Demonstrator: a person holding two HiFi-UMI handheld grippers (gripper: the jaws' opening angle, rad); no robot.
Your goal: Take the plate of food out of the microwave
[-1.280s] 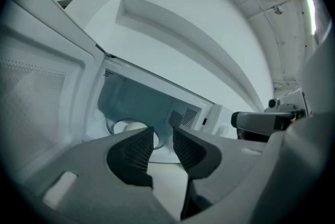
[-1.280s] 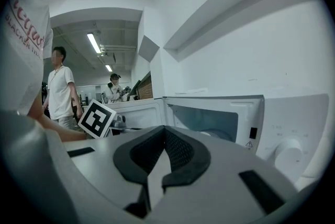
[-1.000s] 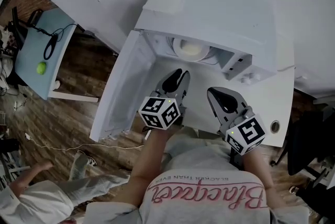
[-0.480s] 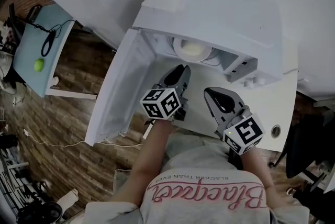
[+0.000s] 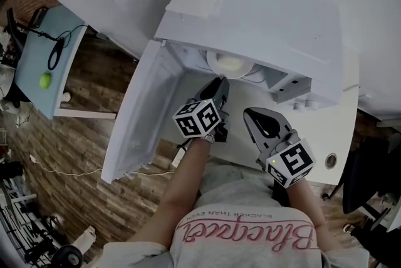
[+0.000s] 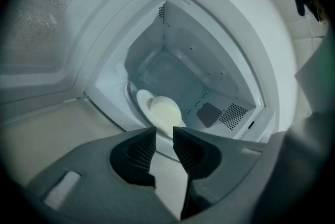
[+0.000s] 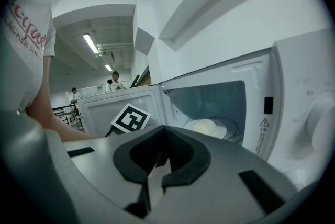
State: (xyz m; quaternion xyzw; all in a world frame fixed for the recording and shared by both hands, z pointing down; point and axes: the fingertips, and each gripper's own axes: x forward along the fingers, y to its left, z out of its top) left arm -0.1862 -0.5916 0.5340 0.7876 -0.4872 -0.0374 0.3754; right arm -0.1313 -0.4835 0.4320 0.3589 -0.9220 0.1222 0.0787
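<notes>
Reaching in from where it was a second ago, the left gripper (image 5: 219, 84) now sits lower and nearer the plate of food (image 5: 230, 62) inside the open microwave (image 5: 250, 16), jaws narrowly apart and empty. The right gripper (image 5: 250, 115) waits over the desk (image 5: 326, 129), jaws together, holding nothing. A grasp on the plate rim looks close.

The left claw (image 6: 164, 133) is held forward on a bare, outstretched forearm (image 5: 188, 179), with its jaws parted by a narrow gap and nothing gripped between them. The right claw (image 7: 163, 130) is held beside it, slightly further back, with its jaws closed tip to tip and empty.
</notes>
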